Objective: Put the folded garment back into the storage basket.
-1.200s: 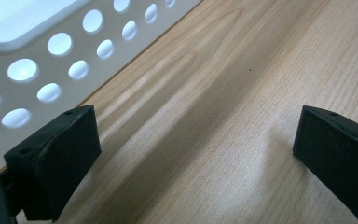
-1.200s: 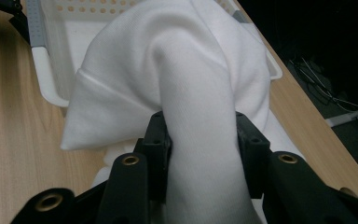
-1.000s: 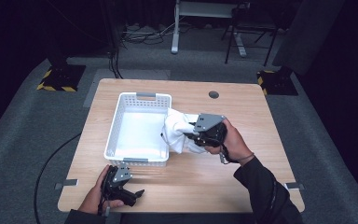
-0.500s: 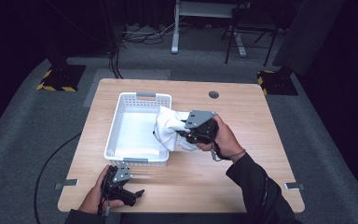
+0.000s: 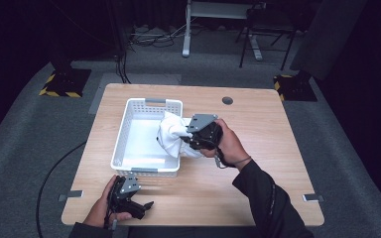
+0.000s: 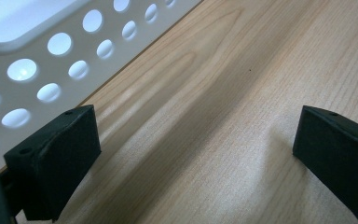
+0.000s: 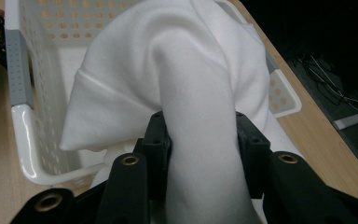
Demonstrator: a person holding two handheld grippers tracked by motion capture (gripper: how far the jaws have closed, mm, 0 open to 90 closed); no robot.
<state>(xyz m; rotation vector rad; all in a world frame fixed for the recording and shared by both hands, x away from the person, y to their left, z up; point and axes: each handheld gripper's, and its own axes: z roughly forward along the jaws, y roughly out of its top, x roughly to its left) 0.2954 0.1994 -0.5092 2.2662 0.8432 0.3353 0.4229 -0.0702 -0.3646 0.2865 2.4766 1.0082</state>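
A dark room surrounds the wooden table (image 5: 258, 148), where the right gripper (image 5: 191, 136) has its jaws clamped on a white cloth (image 5: 171, 136) draped over the right wall of the white basket (image 5: 129, 124). The step looks like loading the cloth into the basket — next, carry it over the rim and let go. The left gripper (image 5: 146, 206) rests near the basket's front wall, jaws wide apart and empty.
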